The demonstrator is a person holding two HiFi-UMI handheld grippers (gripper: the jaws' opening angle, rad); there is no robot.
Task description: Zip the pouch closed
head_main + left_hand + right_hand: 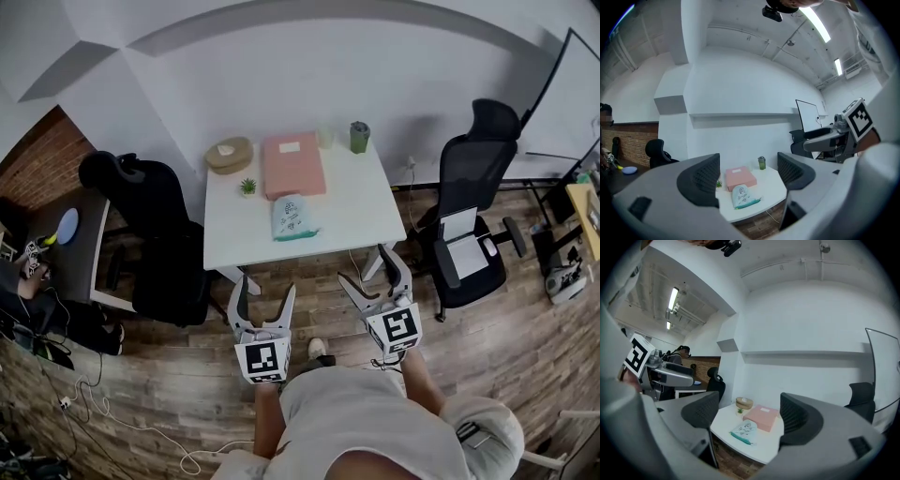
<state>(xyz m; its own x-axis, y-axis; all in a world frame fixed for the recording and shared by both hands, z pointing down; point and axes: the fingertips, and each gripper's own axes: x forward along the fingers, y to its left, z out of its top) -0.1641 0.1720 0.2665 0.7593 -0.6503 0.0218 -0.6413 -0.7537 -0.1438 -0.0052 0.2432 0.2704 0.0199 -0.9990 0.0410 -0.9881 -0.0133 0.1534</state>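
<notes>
Pouch (293, 217) is seen lying flat at the near edge of a white table (356, 220), just on the near side of a pink box (292, 164), with a small plant (247, 187) to its far left and a green cup (360, 137) at the far right corner. The left gripper (267, 287) and the right gripper (366, 265) are held side by side over the wooden floor (169, 375), well short of the pouch. The jaws of both are spread wide and empty.

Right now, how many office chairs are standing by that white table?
2. One black chair stands left of the white table in the head view. The other chair stands right of it, with white sheets on its seat. More may be hidden off-frame.
</notes>
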